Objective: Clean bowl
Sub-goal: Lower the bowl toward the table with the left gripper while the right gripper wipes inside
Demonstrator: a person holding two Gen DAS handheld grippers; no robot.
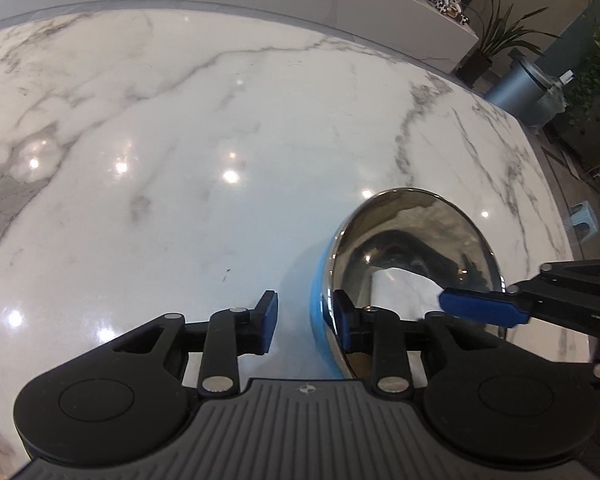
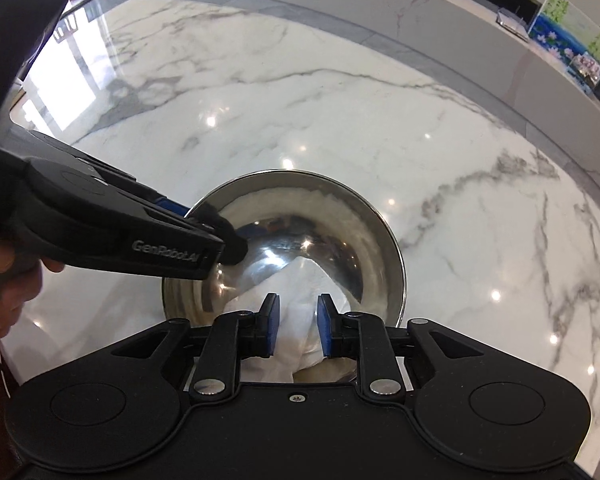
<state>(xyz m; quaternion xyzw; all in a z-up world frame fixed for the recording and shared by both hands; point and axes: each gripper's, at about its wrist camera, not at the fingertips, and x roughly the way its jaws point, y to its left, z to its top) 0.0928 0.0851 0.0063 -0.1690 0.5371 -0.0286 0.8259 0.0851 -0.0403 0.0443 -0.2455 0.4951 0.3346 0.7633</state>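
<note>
Steel bowl (image 2: 300, 236) on marble table (image 2: 340, 100); left tongs (image 1: 306, 318) straddle rim, unclamped; right tongs (image 2: 294, 330) loose around white cloth (image 2: 296, 300).

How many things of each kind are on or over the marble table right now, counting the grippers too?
Steel bowl with blue outer wall: 1
White cloth, lying inside the bowl: 1
Grippers: 2, the left gripper at the bowl's rim and the right gripper over the cloth
Total: 4
</note>
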